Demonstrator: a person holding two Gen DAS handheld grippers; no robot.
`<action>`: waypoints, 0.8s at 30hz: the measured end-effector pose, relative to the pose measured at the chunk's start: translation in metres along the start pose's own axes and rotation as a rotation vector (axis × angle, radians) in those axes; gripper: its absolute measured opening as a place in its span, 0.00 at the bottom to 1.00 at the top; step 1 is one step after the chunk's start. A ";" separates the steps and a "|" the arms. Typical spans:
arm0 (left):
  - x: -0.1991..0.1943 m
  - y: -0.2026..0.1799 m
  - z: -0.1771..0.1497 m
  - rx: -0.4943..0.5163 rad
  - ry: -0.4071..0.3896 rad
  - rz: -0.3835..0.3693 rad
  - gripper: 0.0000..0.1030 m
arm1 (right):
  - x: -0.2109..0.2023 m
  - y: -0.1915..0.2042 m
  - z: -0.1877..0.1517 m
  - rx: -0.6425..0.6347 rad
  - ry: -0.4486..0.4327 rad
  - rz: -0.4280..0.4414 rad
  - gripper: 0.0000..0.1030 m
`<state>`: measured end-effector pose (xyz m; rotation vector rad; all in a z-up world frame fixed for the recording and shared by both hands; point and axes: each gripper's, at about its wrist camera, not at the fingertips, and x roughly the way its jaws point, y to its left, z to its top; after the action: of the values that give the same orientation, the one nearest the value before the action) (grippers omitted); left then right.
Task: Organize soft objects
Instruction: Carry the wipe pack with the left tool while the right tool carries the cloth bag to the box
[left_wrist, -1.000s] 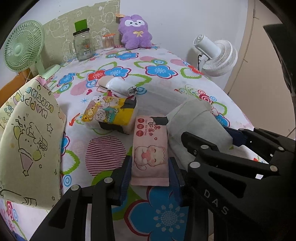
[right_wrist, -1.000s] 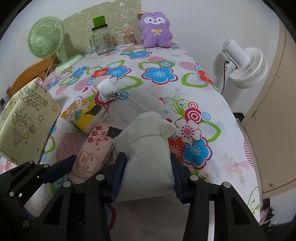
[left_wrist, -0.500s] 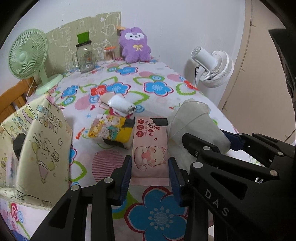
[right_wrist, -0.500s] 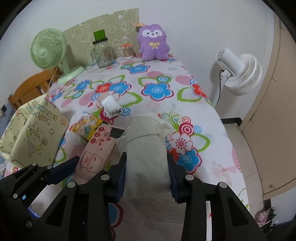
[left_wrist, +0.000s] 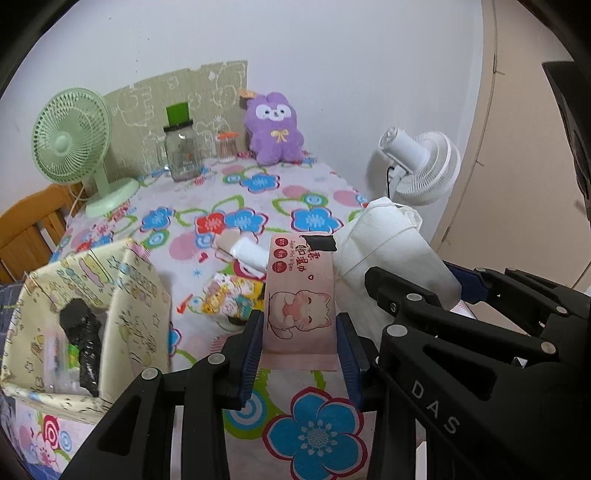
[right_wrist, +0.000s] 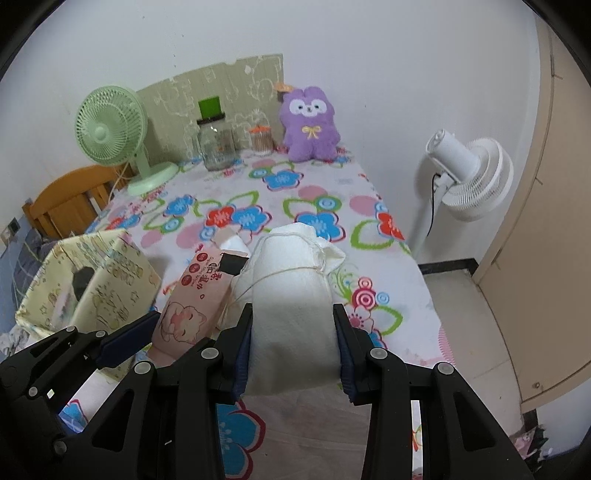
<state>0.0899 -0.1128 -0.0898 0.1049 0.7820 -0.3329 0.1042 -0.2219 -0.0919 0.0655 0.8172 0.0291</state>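
My left gripper (left_wrist: 300, 341) is shut on a pink wet-wipes pack (left_wrist: 300, 295) with a cat print and holds it above the flowered table. My right gripper (right_wrist: 293, 341) is shut on a white drawstring cloth bag (right_wrist: 293, 295), also lifted; the bag shows in the left wrist view (left_wrist: 388, 251) and the pink pack in the right wrist view (right_wrist: 195, 299). A yellow tissue pack (left_wrist: 232, 299) and a small white roll (left_wrist: 249, 253) lie on the table below. A cream cartoon-print fabric basket (left_wrist: 136, 295) stands at the left, with dark items inside.
A green fan (left_wrist: 74, 136), a glass jar (left_wrist: 183, 151), a small orange-lidded jar (left_wrist: 227, 147) and a purple plush (left_wrist: 275, 129) stand at the table's far edge. A white fan (right_wrist: 465, 173) stands right of the table. A wooden chair (right_wrist: 70, 199) is at the left.
Both grippers have risen with the pink pack and the white bag, lifting them off the table. The basket's open top has come into view.
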 end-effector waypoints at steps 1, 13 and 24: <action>-0.003 0.000 0.002 0.000 -0.007 0.002 0.38 | -0.003 0.001 0.001 -0.002 -0.007 0.001 0.41; -0.035 0.010 0.016 0.004 -0.081 0.021 0.38 | -0.034 0.015 0.019 -0.015 -0.083 0.007 0.41; -0.051 0.025 0.020 0.003 -0.116 0.051 0.38 | -0.047 0.034 0.033 -0.027 -0.127 0.020 0.41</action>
<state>0.0777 -0.0806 -0.0406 0.1076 0.6630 -0.2894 0.0958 -0.1915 -0.0325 0.0500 0.6887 0.0545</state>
